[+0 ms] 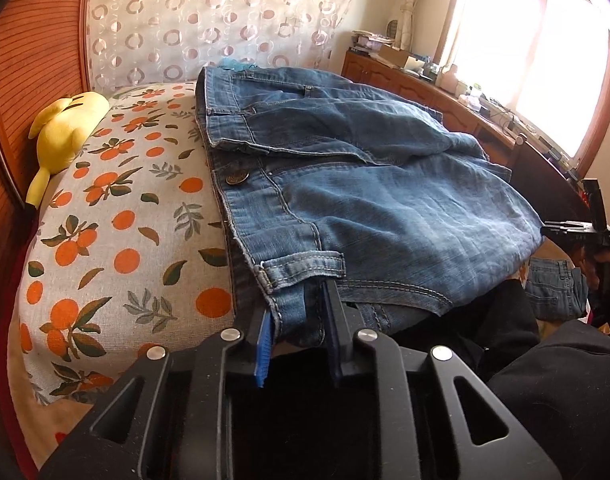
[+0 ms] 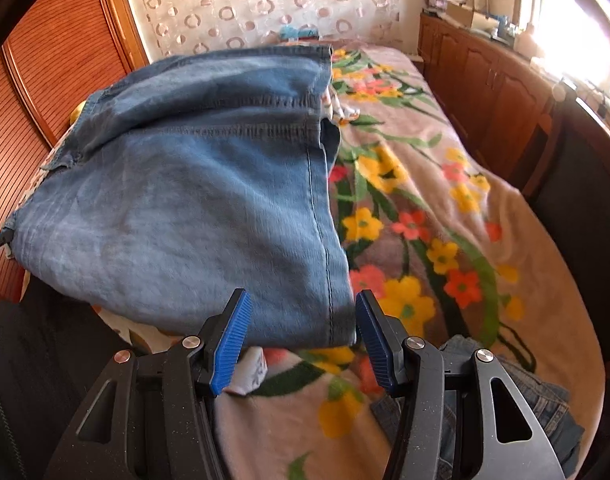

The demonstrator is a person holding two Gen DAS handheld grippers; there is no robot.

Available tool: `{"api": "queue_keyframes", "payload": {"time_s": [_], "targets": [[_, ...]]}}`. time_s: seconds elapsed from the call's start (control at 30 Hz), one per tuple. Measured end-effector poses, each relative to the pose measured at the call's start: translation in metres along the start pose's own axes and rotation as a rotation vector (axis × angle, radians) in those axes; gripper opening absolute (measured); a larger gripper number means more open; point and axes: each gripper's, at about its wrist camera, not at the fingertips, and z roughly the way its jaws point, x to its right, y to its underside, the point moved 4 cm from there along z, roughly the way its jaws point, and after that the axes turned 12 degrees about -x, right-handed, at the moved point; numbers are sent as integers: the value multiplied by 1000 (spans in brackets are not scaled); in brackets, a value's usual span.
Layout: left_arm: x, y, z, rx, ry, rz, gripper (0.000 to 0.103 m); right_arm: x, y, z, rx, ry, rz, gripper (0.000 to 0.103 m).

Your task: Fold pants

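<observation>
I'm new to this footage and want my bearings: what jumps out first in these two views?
The folded blue denim jeans dominate, lying across the bed. The left tool is clamped on their waistband corner at the near edge, while the right tool stands open around the opposite near corner. A yellow plush toy sits at the far left against the wooden headboard, on the orange-fruit-print cover.

No text, label, brand or number can be read in either view. Embossing is seen on the metal button [image 1: 236, 178] of the jeans [image 1: 365, 200] — too small to be made out — and a printed scrap of white cloth [image 2: 252, 374] shows marks that cannot be deciphered.
</observation>
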Motion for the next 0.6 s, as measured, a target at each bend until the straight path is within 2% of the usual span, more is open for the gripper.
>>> {"api": "queue_keyframes", "payload": {"time_s": [0.1, 0.3, 0.33, 0.37, 0.4, 0.5, 0.6], "targets": [[0, 0, 0, 2, 0, 0, 22, -1, 2, 6, -28, -3, -20, 56], [0, -1, 0, -2, 2, -5, 22, -1, 1, 1, 1, -16, -39, 55], [0, -1, -1, 0, 2, -5, 22, -1, 1, -1, 8, -19, -45, 38], [0, -1, -1, 2, 2, -5, 20, 1, 3, -2, 10, -15, -46, 28], [1, -1, -2, 5, 8, -2, 17, 4, 3, -3, 6, -5, -45, 11], [3, -2, -6, 20, 17, 1, 11, 5, 3, -12, 54, 8, -50, 3], [4, -6, -19, 55, 28, -8, 9, 8, 0, -33, 127, 19, -24, 2]]}}
